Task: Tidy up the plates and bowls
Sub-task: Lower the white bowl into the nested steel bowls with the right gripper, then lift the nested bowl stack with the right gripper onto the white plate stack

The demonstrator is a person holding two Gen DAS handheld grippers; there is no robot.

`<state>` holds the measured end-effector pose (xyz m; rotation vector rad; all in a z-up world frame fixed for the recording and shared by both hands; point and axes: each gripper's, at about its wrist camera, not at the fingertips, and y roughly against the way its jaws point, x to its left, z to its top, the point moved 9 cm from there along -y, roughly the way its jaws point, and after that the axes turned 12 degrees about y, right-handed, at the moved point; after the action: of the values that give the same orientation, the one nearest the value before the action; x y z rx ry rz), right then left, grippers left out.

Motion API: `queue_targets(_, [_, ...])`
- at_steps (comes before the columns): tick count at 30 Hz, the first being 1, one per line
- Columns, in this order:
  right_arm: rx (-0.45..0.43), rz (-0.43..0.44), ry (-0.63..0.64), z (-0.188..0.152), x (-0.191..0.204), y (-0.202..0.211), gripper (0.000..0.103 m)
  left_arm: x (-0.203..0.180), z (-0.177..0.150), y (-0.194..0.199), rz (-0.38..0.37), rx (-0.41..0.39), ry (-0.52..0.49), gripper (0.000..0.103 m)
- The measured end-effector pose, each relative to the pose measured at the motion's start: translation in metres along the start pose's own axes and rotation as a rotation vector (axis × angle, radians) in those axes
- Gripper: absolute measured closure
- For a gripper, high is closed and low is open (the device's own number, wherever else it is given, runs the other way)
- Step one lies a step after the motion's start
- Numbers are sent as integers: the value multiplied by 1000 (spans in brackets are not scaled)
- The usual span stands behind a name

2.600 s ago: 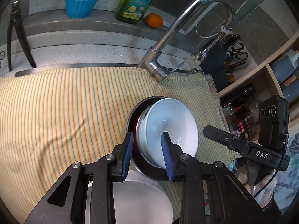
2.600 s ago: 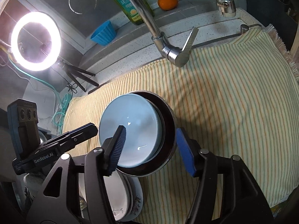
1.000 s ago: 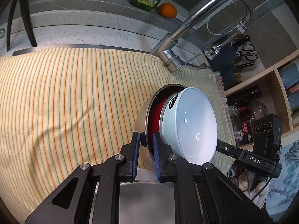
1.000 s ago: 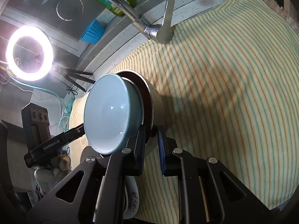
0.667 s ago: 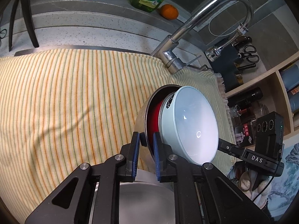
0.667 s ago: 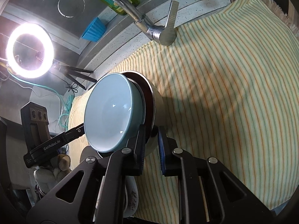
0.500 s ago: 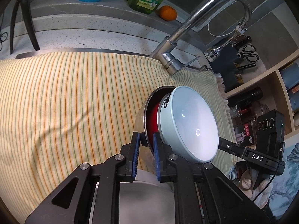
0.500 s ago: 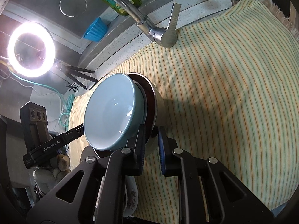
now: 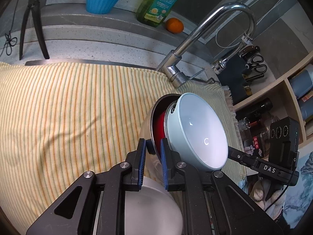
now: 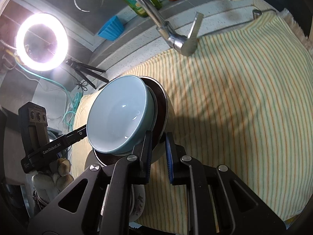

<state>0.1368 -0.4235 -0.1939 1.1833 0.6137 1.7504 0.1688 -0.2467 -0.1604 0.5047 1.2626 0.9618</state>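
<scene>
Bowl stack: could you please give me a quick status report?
Left gripper and right gripper both shut on metal bowl rim. Blue bowl nested inside, stack tilted above striped cloth. Faucet close behind.

Since the earliest frames, both grippers are now clamping the metal bowl [image 9: 154, 121] rim: the left gripper [image 9: 152, 164] at 6 o'clock, the right gripper [image 10: 158, 154] likewise, where both were open. The stack, with the pale blue bowl [image 9: 197, 131] nested inside, is now tilting up off the striped cloth [image 9: 78, 109].
</scene>
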Motion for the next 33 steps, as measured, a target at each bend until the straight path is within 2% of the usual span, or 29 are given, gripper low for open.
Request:
queue_targets(15, [-15,49,137,8,50,21,89,9,-9,53,-5,-122,76,91])
queue_targets(33, [13,121,282,-27,117,25,89,42,-51,104,35,-206,177,91])
